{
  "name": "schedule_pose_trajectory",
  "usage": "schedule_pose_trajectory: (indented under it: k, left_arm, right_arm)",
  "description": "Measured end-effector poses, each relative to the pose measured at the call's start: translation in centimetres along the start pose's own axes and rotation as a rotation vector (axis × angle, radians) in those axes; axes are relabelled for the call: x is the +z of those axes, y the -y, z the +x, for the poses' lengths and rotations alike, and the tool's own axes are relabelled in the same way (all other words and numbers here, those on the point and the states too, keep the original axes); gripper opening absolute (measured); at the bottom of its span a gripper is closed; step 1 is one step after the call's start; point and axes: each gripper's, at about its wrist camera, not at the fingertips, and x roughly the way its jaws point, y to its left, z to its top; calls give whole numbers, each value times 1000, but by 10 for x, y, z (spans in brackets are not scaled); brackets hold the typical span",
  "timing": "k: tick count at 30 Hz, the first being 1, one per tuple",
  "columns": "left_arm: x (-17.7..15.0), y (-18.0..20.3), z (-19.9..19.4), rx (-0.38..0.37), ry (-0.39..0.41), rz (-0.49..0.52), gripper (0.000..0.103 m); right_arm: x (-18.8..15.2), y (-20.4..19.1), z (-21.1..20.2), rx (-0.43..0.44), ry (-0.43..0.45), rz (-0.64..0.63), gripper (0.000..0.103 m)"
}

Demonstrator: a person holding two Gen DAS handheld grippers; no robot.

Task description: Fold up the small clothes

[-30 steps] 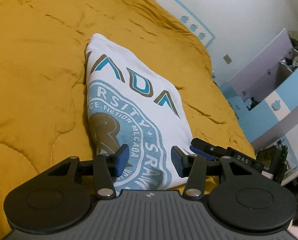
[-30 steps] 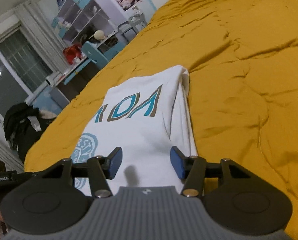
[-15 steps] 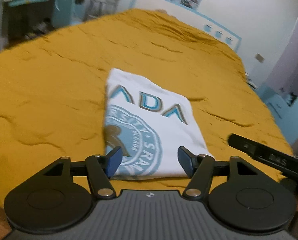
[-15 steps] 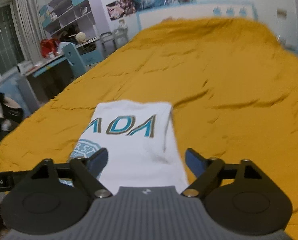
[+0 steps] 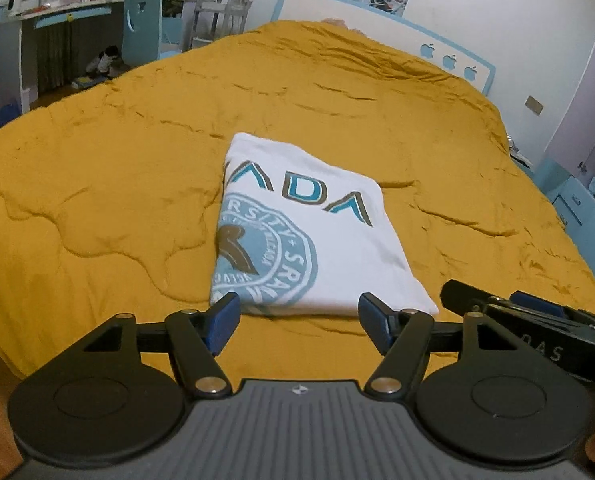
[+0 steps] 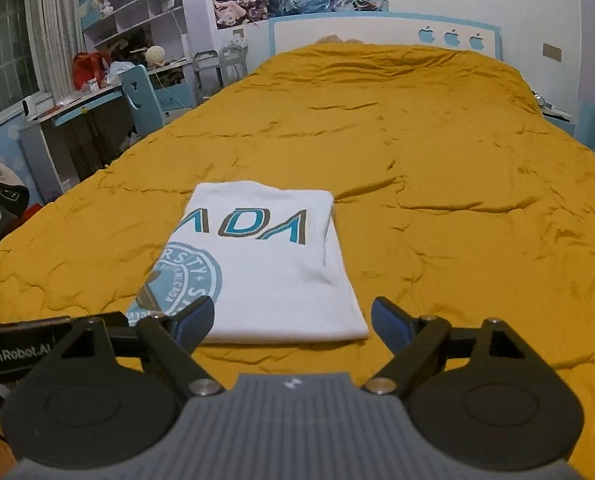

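On the near part of the mustard quilt [image 5: 97,184] the white T-shirt [image 5: 317,248] lies folded flat, so I judge this fold done. My left gripper [image 5: 299,320] and right gripper [image 6: 291,322] hover wide and empty before its near edge, letting it rest.

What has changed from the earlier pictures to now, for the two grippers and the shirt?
Both drew back and up from the folded white T-shirt: the left hand-held gripper and the right hand-held gripper opened wider and now hang over the yellow quilt at its near edge, holding nothing. The T-shirt stayed folded in its place.
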Motion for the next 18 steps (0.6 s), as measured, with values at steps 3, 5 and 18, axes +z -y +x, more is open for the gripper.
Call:
schedule_pose_trajectory:
  k: [3, 5, 18]
  left_arm:
    - [-1, 0, 0, -4, 9, -8, 79]
    - [0, 0, 0, 4, 15, -1, 79]
    - [-2, -5, 5, 18, -7, -9, 78]
  right_arm:
    - [-2, -4, 0, -12, -8, -4, 82]
    - [-2, -5, 1, -17, -10, -7, 82]
    - [-2, -13, 3, -52, -27, -38, 82]
